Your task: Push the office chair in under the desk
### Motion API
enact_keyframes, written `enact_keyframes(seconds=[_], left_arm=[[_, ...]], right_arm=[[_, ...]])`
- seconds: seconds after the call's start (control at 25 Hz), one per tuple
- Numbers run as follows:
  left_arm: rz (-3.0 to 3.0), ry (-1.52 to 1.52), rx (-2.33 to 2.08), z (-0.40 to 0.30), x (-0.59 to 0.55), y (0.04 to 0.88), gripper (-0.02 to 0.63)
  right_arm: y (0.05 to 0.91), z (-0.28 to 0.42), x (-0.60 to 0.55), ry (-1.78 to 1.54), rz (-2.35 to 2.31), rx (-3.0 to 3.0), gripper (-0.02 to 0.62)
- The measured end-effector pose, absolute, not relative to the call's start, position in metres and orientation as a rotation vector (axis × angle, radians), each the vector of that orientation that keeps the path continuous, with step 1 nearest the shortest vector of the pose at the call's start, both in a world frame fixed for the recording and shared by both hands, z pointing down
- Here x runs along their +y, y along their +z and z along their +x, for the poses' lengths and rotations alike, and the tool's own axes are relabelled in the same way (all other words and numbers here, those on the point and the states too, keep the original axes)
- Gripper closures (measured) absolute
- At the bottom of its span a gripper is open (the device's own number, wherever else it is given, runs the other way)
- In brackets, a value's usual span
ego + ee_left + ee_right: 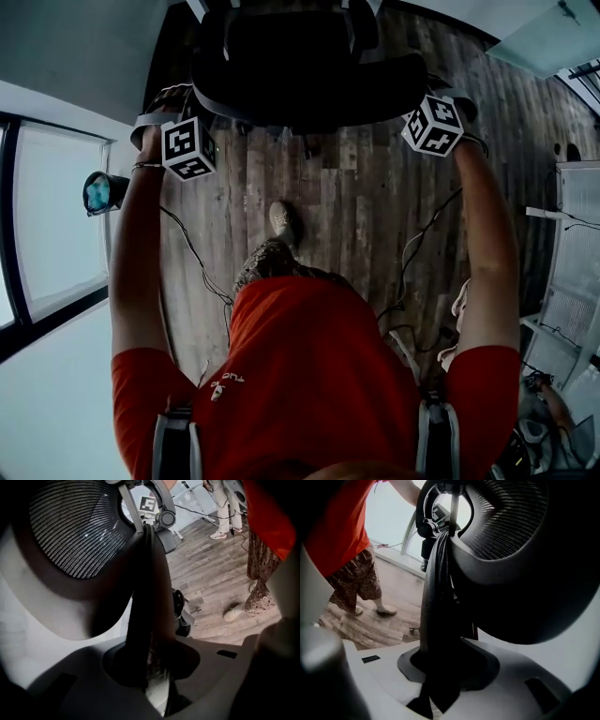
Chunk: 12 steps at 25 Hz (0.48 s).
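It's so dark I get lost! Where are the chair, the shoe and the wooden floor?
chair (309, 94), head view, on its dark back.
shoe (283, 223), head view, on its top.
floor (375, 216), head view, on a bare plank.

The office chair (309, 66) blocks the far middle, its backrest spanning from the left tool (149, 620) to the right tool (440, 620). Each tool's jaws are filled by an edge of that backrest, so nothing more could pass between them. Nearer, the wooden floor (366, 197) lies open from the chair to the person's shoe (283, 223). Cables (412, 246) trail across it at the near right. A glass wall (56, 244) with a round fixture (101, 192) closes the left side, and a white rack (572, 281) closes the right.
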<state>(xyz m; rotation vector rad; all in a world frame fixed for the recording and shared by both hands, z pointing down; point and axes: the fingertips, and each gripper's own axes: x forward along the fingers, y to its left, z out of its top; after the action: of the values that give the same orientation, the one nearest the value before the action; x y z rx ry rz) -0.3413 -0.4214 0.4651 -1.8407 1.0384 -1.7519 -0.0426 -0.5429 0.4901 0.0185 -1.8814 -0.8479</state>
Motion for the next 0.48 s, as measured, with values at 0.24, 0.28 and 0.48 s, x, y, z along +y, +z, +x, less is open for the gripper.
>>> enact_keyframes(seconds=[0.24, 0.28, 0.48], left_arm=[[-1.846, -1.75, 1.012, -0.368, -0.476, 0.465, 0.518], [-1.841, -1.747, 1.012, -0.373, -0.484, 0.465, 0.518], [-1.844, -1.731, 0.994, -0.395, -0.519, 0.465, 0.517]], right_arm=[[0.483, -0.074, -0.595, -0.829, 0.037, -1.873, 0.468], [0.481, -0.079, -0.601, -0.828, 0.036, -1.873, 0.468], [0.478, -0.102, -0.631, -0.817, 0.043, -1.874, 0.468]])
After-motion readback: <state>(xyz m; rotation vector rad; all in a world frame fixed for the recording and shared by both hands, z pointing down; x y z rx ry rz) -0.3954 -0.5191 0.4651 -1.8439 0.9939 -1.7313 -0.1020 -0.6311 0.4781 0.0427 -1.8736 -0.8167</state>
